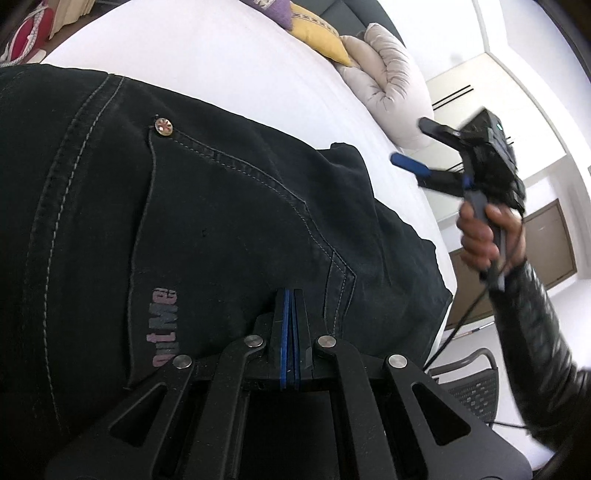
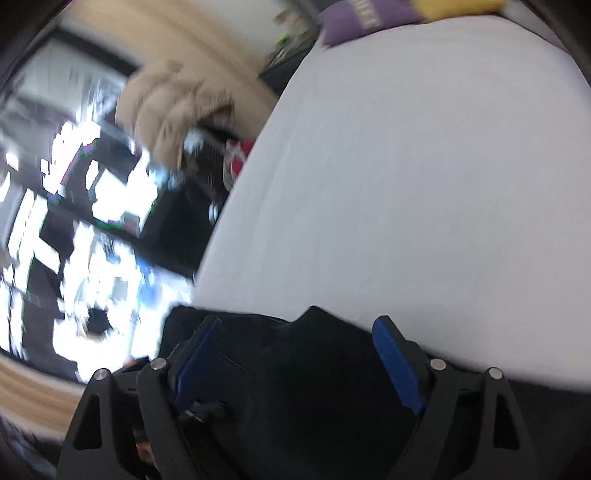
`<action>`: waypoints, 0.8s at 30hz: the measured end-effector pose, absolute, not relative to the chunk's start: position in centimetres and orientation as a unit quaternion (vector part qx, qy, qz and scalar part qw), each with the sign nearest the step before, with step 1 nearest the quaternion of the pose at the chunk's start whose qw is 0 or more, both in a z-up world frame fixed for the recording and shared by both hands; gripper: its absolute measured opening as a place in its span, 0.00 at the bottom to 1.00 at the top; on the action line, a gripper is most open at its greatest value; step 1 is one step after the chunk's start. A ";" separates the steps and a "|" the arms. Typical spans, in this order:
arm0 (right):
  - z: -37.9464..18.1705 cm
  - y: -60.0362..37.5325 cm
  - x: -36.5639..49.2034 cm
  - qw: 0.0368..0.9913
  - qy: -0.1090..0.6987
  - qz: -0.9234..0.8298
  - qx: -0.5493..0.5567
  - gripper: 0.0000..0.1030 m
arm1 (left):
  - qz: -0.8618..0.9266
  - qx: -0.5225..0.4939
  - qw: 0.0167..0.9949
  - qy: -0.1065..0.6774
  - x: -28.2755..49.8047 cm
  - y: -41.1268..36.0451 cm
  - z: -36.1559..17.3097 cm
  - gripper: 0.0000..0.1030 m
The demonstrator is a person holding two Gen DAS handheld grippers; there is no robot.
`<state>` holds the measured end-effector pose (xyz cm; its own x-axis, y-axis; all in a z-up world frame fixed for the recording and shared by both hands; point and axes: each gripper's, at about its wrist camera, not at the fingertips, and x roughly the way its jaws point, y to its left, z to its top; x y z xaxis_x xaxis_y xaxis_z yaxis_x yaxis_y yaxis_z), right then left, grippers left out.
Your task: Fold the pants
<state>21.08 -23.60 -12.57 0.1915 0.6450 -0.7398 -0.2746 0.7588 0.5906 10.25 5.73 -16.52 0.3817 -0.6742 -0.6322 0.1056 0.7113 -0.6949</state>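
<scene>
Black denim pants point(image 1: 184, 229) lie on a white bed point(image 1: 229, 62), back pocket and a metal rivet facing up. My left gripper point(image 1: 291, 295) is shut, its blue pads pressed together at the pants' surface; whether cloth is pinched between them is hidden. My right gripper point(image 1: 410, 144) is open and held in the air to the right, above the bed's edge. In the right wrist view the open right gripper point(image 2: 295, 328) hovers over an edge of the pants point(image 2: 295, 369), nothing between its pads. That view is blurred.
Purple point(image 1: 273, 9), yellow point(image 1: 321, 33) and beige point(image 1: 391, 77) cushions lie at the far end of the bed. A mesh chair point(image 1: 476, 387) stands beside the bed at right. A red bag point(image 1: 27, 31) sits at far left.
</scene>
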 end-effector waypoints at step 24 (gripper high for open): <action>-13.0 -20.9 21.4 0.794 0.529 0.230 0.191 0.07 | -0.265 -0.287 0.780 0.489 9.7 6.1 -16.6 0.01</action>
